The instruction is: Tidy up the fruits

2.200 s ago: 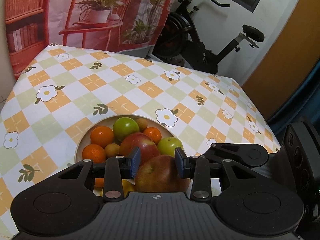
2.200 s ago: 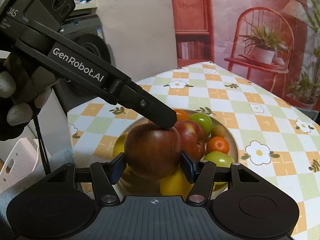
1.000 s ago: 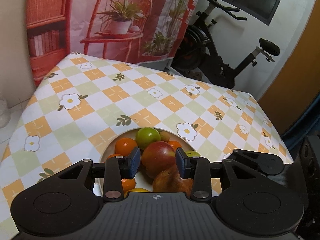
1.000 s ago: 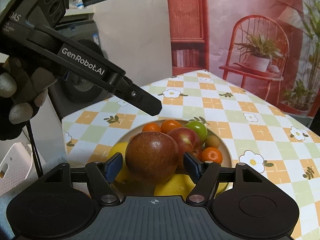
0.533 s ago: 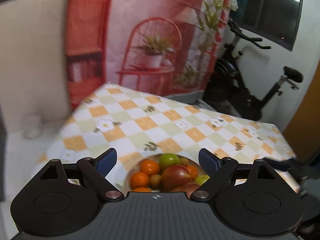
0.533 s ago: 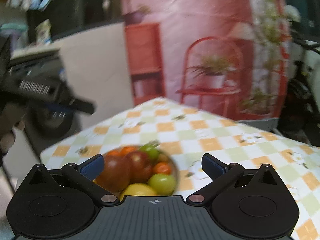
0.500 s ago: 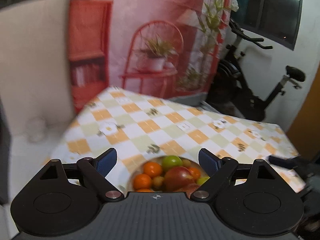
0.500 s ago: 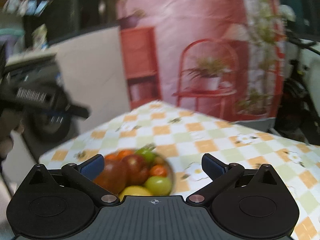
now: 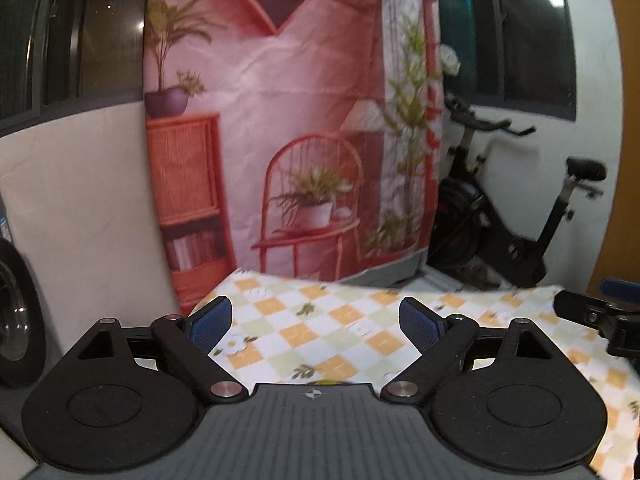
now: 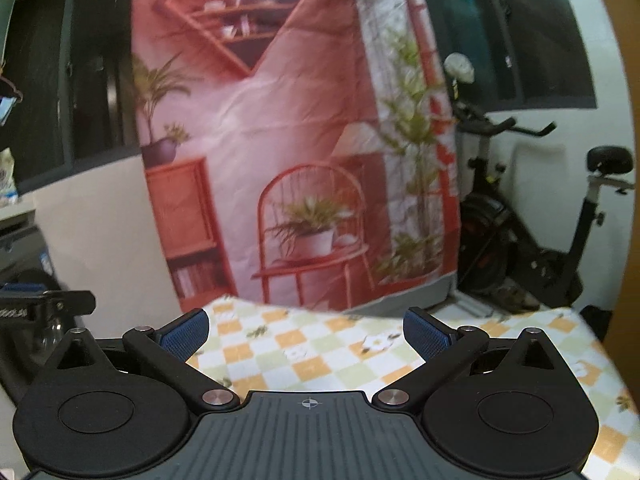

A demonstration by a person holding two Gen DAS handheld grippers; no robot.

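My left gripper [image 9: 316, 320] is open and empty, raised and level above the checkered tablecloth [image 9: 320, 332]. My right gripper [image 10: 306, 330] is open and empty too, above the same tablecloth [image 10: 320, 348]. The fruit plate is hidden below both gripper bodies; only a sliver of green fruit [image 9: 326, 382] shows at the left gripper's body edge. The right gripper's tip [image 9: 592, 312] shows at the right of the left wrist view. The left gripper's tip [image 10: 44, 304] shows at the left of the right wrist view.
A red printed backdrop [image 9: 288, 140] hangs behind the table's far edge. An exercise bike [image 9: 520, 220] stands at the back right; it also shows in the right wrist view [image 10: 540, 220]. A white panel [image 9: 80, 200] stands at the left.
Both grippers let go of the apple, opened wide, then rose and tilted up, away from the fruit plate, which has dropped out of view.
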